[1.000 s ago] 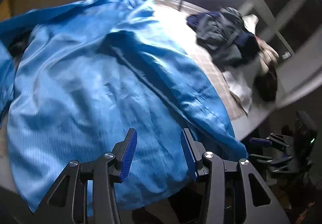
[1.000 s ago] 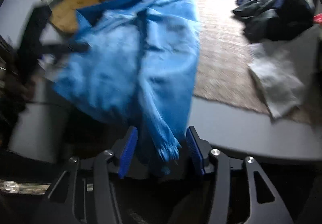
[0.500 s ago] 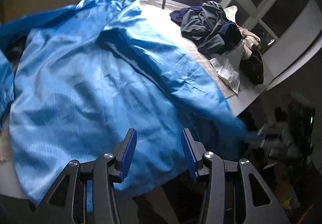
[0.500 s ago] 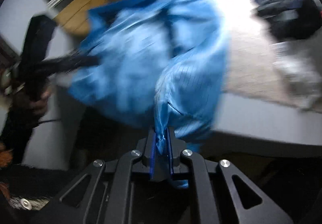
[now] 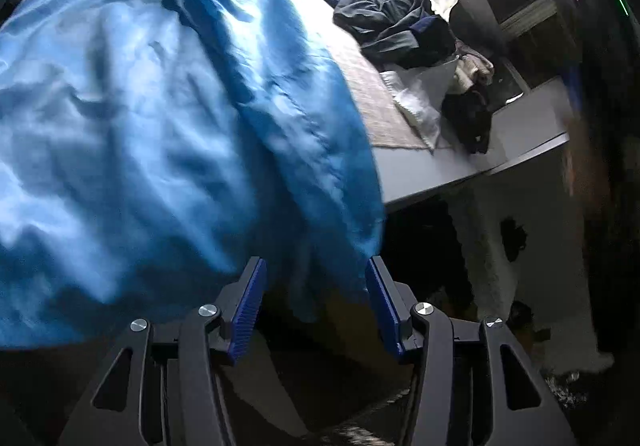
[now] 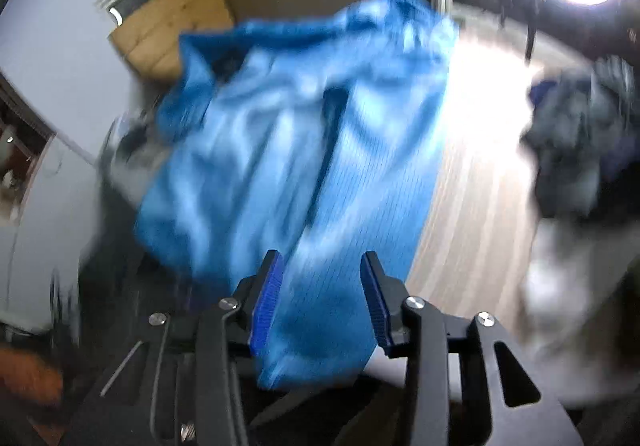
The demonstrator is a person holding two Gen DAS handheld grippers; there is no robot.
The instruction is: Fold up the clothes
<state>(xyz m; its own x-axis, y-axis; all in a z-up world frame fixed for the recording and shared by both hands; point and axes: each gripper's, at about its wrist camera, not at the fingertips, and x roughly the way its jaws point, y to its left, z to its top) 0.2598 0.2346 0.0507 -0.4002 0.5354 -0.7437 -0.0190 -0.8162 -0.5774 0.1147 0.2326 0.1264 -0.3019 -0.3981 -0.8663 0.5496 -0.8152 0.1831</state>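
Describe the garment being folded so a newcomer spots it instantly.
Start at the grey table with the woven mat. The blue shirt lies spread across its near side, hem hanging over the edge. It alone is bright, shiny blue and flat; the dark clothes pile behind is crumpled.

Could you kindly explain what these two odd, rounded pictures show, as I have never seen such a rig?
There is no robot: a person carries a hand-held gripper in each hand, each with a wide-angle camera looking along its two blue-padded fingers. One picture is from the left hand-held gripper, the other from the right hand-held gripper. A blue garment lies spread on the table, beside a pile of clothes. Both grippers' jaws have just been opening; cloth shows between them, but neither grips it.
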